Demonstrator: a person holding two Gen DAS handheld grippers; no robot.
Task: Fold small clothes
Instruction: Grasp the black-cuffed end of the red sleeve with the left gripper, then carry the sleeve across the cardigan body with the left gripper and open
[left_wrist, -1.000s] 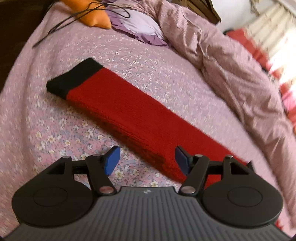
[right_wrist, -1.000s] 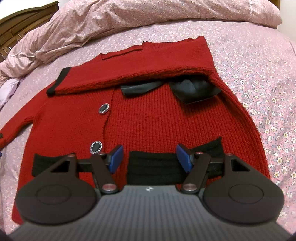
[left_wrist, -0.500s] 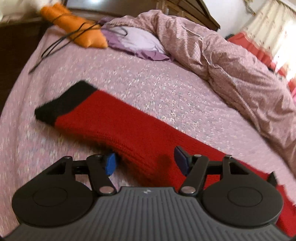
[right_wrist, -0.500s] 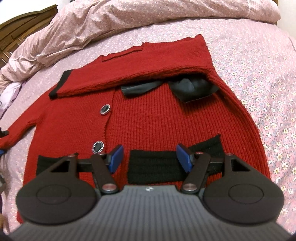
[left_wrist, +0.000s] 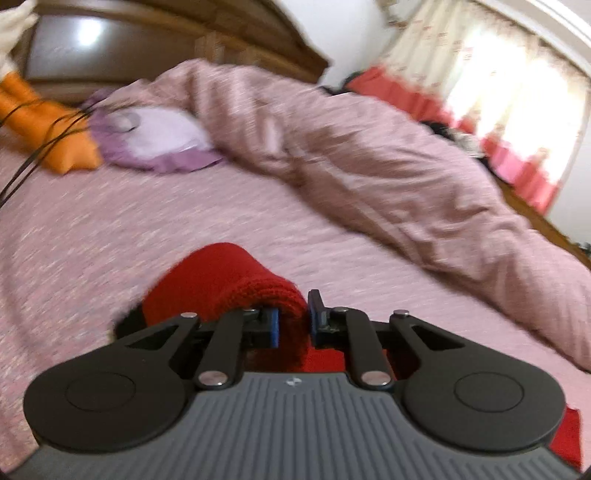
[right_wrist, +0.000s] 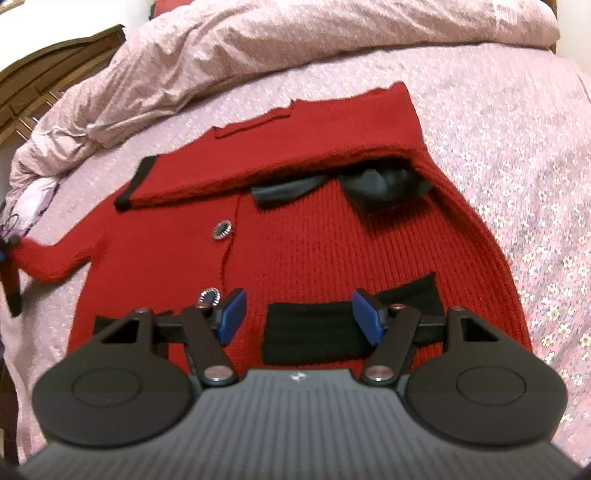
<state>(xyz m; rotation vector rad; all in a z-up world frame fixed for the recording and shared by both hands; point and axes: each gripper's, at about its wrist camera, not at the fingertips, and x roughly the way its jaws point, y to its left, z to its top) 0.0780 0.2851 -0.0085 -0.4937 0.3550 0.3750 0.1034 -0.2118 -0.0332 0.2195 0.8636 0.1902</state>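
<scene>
A pink floral bedsheet (right_wrist: 517, 155) covers the bed, with a rumpled duvet (right_wrist: 295, 40) at the far side and curtains (left_wrist: 509, 96) beyond. The red cardigan (right_wrist: 314, 236) lies flat just ahead of the right gripper (right_wrist: 297, 317), whose jaws stand wide. The left gripper (left_wrist: 293, 325) is closing, pinching the cardigan's left sleeve (left_wrist: 225, 288).

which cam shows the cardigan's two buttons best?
Right wrist view. Both buttons sit sharp on the red cardigan, down its front opening; the lower one is just beyond the open right tongs. The left wrist view shows no buttons, only a bunched red sleeve in the closing left tongs.
</scene>
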